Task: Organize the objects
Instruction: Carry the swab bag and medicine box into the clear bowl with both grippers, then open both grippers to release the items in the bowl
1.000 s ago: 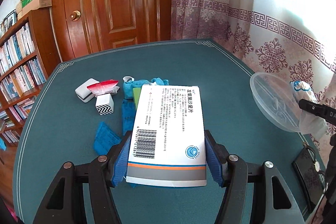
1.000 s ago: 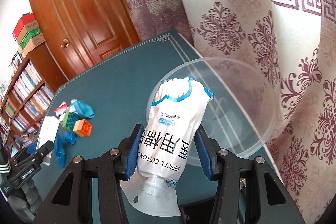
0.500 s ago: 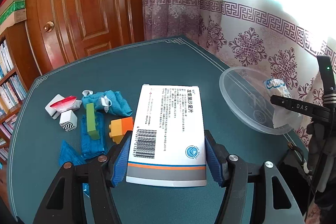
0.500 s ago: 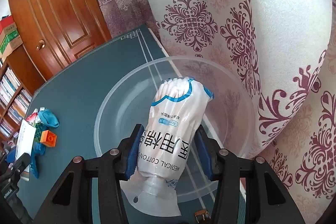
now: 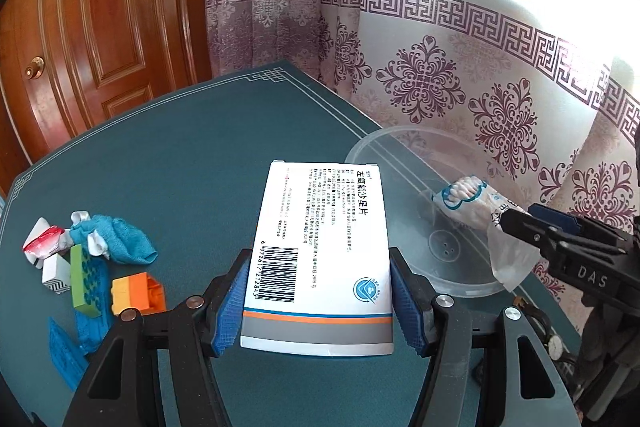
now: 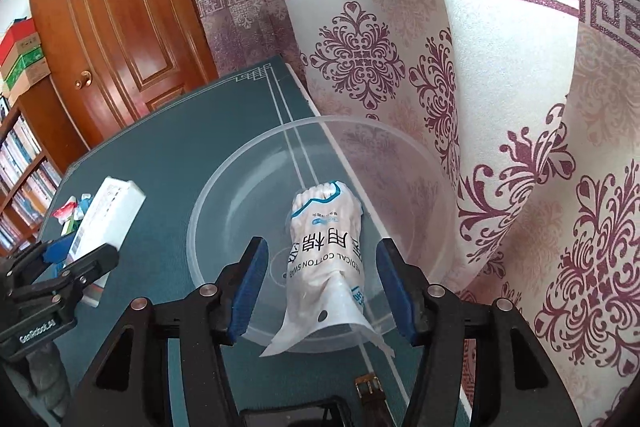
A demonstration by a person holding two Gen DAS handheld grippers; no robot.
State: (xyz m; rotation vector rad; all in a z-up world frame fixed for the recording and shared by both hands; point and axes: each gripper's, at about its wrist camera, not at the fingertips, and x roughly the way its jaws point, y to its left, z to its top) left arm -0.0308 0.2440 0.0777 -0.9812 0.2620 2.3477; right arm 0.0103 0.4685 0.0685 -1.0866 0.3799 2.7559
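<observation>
Right claw (image 6: 320, 287) is opening, pads clear of the cotton swab bag (image 6: 326, 247), which sits in the clear bowl (image 6: 224, 195) at the bench's curtain-side edge. Left claw (image 5: 318, 301) is clamped on the medicine box (image 5: 320, 247), held above the bench (image 5: 180, 155).

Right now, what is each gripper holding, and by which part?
Left gripper clamps the medicine box by its long side edges, near the barcode end. Right gripper is opening; the cotton swab bag sits loose between its jaws, over the bowl.

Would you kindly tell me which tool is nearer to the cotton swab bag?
Right. The right tool straddles the cotton swab bag, jaws opening; the left tool, gripping the medicine box, is beside the bowl.
</observation>
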